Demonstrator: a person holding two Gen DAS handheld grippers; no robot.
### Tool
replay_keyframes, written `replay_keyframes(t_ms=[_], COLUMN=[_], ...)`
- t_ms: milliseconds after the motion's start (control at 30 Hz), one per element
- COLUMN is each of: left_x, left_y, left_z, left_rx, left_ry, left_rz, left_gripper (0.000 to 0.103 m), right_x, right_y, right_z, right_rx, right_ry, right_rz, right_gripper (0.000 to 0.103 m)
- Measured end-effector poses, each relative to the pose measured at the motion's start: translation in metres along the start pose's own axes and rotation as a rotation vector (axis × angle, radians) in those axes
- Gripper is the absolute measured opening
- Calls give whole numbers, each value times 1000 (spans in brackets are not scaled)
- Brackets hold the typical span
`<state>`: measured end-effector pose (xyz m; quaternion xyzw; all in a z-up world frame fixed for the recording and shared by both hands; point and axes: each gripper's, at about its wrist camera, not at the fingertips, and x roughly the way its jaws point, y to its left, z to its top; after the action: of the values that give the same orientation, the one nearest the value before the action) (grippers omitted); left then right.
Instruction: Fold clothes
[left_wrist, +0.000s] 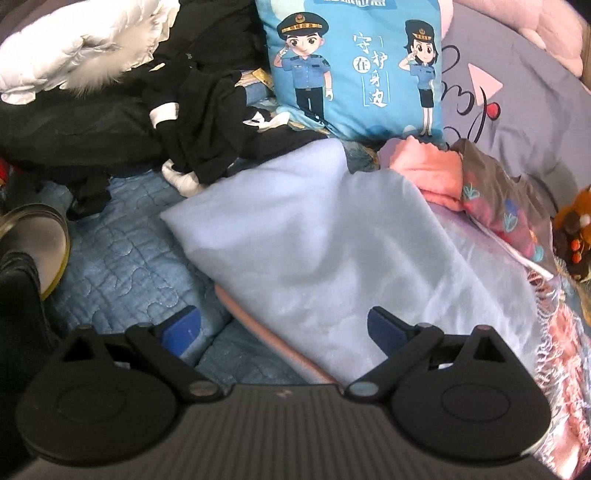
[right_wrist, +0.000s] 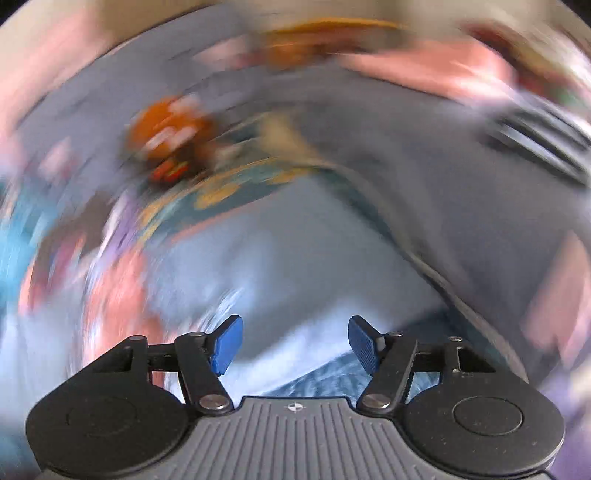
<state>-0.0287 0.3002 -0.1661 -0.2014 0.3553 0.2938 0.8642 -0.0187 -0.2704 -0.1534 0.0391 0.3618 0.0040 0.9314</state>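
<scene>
Spread across the middle of a blue quilted bedspread (left_wrist: 122, 266): a pale blue fleece garment (left_wrist: 314, 236), folded over, with a pink inner layer showing as a strip along its lower left edge. Hovering over the near end of that garment, the left gripper (left_wrist: 284, 328), blue pads wide apart with nothing pinched between them, one pad above the bedspread, the other above the fleece. Behind the garment, propped upright, a bright blue cushion (left_wrist: 354, 66) printed with two cartoon officers in uniform. To the left, a heap of black clothes (left_wrist: 207, 122) and, on top at the far left, a white puffer jacket with a fur trim (left_wrist: 74, 48). Just right of the fleece, touching it, a crumpled salmon-pink cloth (left_wrist: 436, 170) and a dark floral-patterned fabric (left_wrist: 509, 206); further right, at the edge, an orange-brown plush toy (left_wrist: 572, 229). In the right wrist view, heavy motion blur everywhere but the tool itself: the right gripper (right_wrist: 295, 345) with blue pads parted and empty, above smeared pale blue cloth. Beyond it, an orange blur, impossible to identify with certainty.
</scene>
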Motion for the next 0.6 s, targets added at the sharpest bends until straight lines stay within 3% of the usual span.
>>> replay_keyframes(t_ms=[100, 200, 333, 433, 533, 600], left_x=[-3, -8, -17, -20, -18, -15], left_y=[-1, 1, -4, -18, -32, -40], left_z=[-4, -7, -11, -13, -15, -16], left_rx=[1, -11, 21, 97, 136, 157], left_ry=[3, 4, -10, -29, -23, -18], left_rz=[-7, -51, -145, -208, -275, -295], left_gripper=[98, 98, 99, 100, 100, 100], right_x=[6, 21, 37, 49, 69, 78], right_y=[54, 82, 94, 100, 103, 102], right_z=[-14, -28, -37, -45, -58, -60], right_rx=[-438, -662, -729, -746, -792, -798], right_ry=[-75, -105, -85, -71, -54, -69], right_rz=[69, 113, 160, 138, 8, -5], right_gripper=[61, 61, 61, 59, 56, 50])
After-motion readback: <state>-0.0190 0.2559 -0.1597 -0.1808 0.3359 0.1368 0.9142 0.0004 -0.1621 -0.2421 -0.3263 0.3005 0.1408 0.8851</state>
